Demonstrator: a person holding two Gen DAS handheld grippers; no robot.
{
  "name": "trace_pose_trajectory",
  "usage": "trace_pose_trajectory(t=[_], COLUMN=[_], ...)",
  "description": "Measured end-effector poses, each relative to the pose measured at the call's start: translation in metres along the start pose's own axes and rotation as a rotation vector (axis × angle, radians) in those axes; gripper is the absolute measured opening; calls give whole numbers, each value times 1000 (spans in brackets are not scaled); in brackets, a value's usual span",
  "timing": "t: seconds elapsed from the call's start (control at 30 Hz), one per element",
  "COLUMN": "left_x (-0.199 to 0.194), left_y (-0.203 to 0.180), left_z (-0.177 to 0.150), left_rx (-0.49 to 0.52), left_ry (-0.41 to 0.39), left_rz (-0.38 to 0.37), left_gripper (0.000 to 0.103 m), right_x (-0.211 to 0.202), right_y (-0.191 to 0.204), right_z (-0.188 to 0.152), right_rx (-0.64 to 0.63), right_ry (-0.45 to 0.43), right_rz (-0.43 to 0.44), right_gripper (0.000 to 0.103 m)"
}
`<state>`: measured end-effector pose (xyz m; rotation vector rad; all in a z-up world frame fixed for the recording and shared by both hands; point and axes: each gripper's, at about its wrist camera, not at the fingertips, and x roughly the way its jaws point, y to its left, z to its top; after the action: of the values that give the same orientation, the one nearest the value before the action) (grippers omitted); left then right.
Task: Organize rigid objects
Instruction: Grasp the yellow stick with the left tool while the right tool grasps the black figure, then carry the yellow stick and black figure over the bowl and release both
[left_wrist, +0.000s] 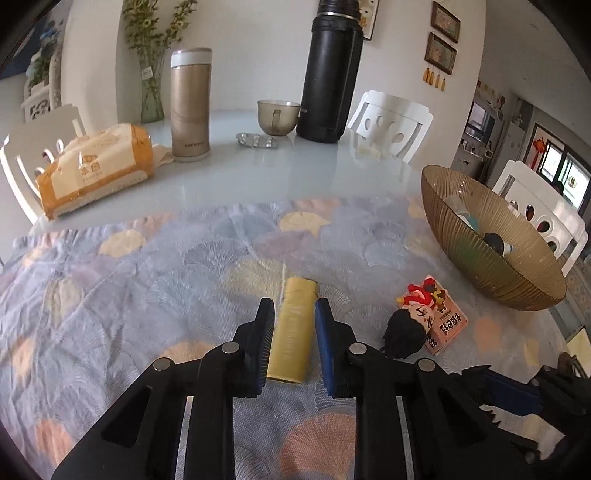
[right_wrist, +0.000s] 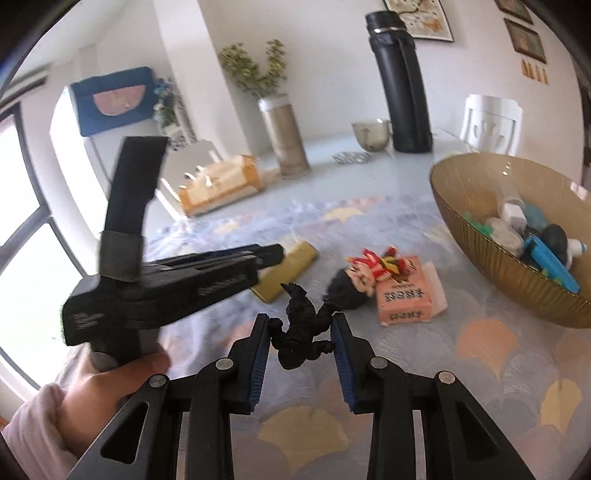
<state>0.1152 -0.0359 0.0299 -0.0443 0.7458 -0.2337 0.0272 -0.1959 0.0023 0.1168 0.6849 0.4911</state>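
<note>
My left tongs (left_wrist: 294, 308) stand partly open around the yellow tube (left_wrist: 292, 328), which lies flat on the patterned cloth (left_wrist: 147, 280); one pad sits close on each side of it, and I cannot tell whether they touch. From the right wrist view I see the left tongs reaching over that tube (right_wrist: 286, 271), a hand (right_wrist: 110, 384) gripping the handle.

My right tongs (right_wrist: 300, 325) hold a black figurine (right_wrist: 299, 332) between the blue pads, its limbs pressed against both, lifted above the cloth.

Just beside the tube, toward the right edge of the counter, lies a pink carton (left_wrist: 445, 317) with a black-haired doll (left_wrist: 404, 334) lying partly on it. Farther toward that edge stands the ribbed amber bowl (right_wrist: 476, 236), holding a blue piece, a green piece, a dark ball and some pale items.

Beyond the cloth, on the bare counter (left_wrist: 258, 173), a tissue pack (left_wrist: 96, 170) lies toward the far left corner, a gold flask (left_wrist: 190, 105) stands just beside it, and a blister pack (left_wrist: 256, 140), a cup (left_wrist: 279, 116) and a tall black thermos (left_wrist: 330, 74) stand along the far edge. White chairs (left_wrist: 391, 123) ring the counter.
</note>
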Motion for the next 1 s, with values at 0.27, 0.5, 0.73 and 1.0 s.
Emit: trace_pose_trajectory(t=[0.27, 0.5, 0.73, 1.0], left_x=[18, 30, 13, 3], left_y=[-4, -16, -27, -17], left_z=[0, 1, -2, 0], left_rx=[27, 102, 152, 99], left_ry=[95, 151, 63, 12], left_rz=[41, 78, 91, 78], left_gripper=[30, 21, 21, 21], right_x=[-8, -9, -11, -15], right_y=[-4, -10, -8, -10], right_z=[0, 1, 1, 1], right_rx=[34, 70, 66, 76], right_ry=[-35, -36, -53, -80], right_rz=[28, 36, 34, 43], right_gripper=[33, 33, 33, 33])
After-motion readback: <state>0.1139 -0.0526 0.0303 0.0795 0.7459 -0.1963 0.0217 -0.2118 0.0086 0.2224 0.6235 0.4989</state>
